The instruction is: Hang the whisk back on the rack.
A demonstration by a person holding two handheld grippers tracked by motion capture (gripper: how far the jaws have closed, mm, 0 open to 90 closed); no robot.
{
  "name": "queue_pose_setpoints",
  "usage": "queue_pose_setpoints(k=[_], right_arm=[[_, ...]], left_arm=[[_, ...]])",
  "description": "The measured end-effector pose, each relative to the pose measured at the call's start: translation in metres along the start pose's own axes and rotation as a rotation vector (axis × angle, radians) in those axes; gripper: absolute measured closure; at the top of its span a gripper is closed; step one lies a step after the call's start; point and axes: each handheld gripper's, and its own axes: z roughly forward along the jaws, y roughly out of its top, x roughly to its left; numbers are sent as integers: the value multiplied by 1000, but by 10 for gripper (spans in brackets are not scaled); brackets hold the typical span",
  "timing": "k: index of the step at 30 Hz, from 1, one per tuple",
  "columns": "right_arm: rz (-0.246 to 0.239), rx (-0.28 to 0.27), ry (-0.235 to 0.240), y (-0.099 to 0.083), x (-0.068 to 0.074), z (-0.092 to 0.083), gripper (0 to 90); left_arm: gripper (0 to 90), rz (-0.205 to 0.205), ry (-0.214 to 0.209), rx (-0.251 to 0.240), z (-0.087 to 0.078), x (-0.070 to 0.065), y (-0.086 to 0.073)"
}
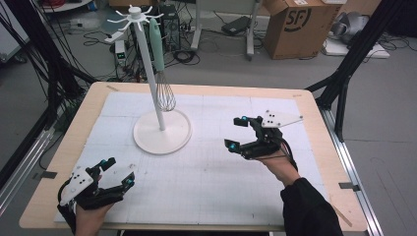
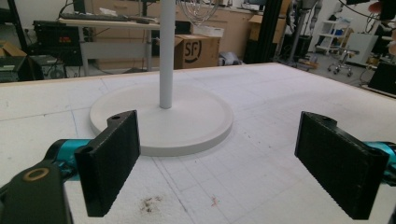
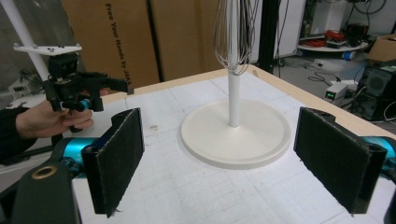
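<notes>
Nearest the high camera, the left gripper [image 1: 117, 173] was seen at the near left corner of the table [image 1: 64, 147], held in a hand, its jaws wide apart with nothing between them. In the left gripper view the two black jaws framed bare white matting, with the round base of the stand just beyond.

The right gripper [image 1: 236, 133] was held above the right half of the table, its jaws likewise spread wide and empty, pointed toward the stand. A grey three-cornered plate [image 1: 279, 118] was fixed on top of it.

The white stand [image 1: 162, 130] was placed upright on the white mat [image 1: 216, 182], toward the far left of centre, a thin pole rising from a shallow dished base. Nothing was lying in that base. From a hook at the crown of the stand a whisk [image 1: 161, 64] with a pale green handle was hung, wire loops downward, close beside the pole and clear of the base.

A cardboard box [image 1: 295, 24] was seen on the floor beyond the table; its contents could not be made out.
</notes>
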Motion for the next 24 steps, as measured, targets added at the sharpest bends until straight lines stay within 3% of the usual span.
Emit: queue_pose_setpoints(k=[13, 24], right_arm=[[6, -24, -69, -36, 19, -22, 150], [40, -84, -116, -70, 38, -46, 151]], left_arm=[[141, 11, -5, -8, 0, -2, 0], [136, 31, -22, 0, 2, -6, 0]])
